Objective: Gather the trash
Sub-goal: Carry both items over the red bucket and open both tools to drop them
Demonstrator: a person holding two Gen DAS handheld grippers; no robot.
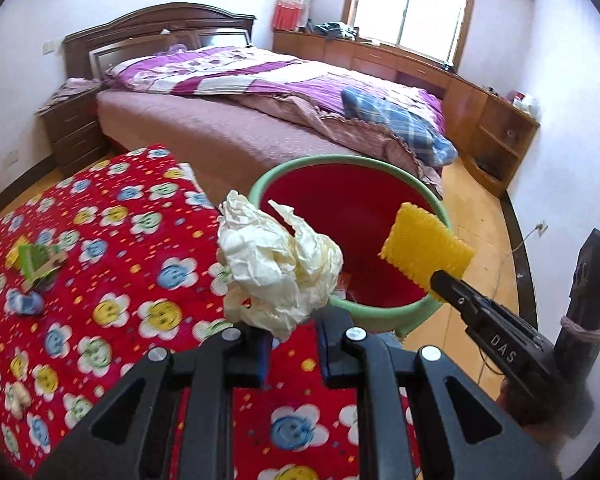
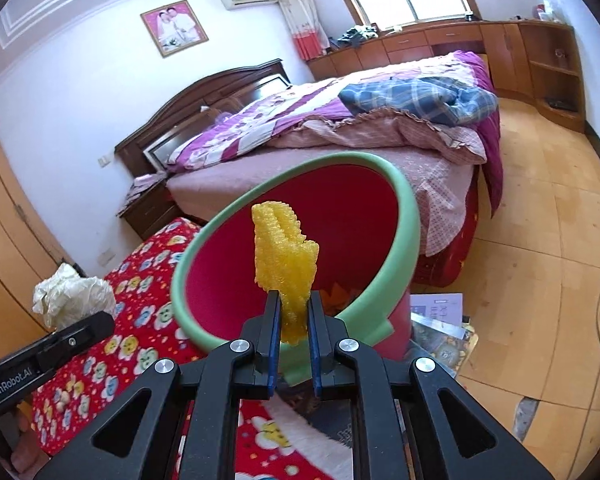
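Observation:
A red bin with a green rim (image 1: pixel 300 168) stands just past the edge of the flowered cloth. My left gripper (image 1: pixel 290 320) is shut on a crumpled cream paper ball (image 1: pixel 276 256), held beside the bin's near left rim. My right gripper (image 1: pixel 440 284) comes in from the right, shut on a yellow foam net piece (image 1: pixel 424 244) over the bin's opening. In the right wrist view the yellow foam (image 2: pixel 286 252) stands upright between the pads of the right gripper (image 2: pixel 294 300), in front of the bin's rim (image 2: pixel 404 200). The paper ball (image 2: pixel 72 292) and left gripper (image 2: pixel 104 322) show at far left.
The red flowered cloth (image 1: pixel 100 260) carries a green packet (image 1: pixel 36 260), a blue-white scrap (image 1: pixel 28 304) and a small pale scrap (image 1: pixel 18 396). A bed (image 1: pixel 260 120) lies behind the bin. Papers (image 2: pixel 440 320) lie on the wooden floor by the bin's base. A dark post (image 1: pixel 588 280) stands at right.

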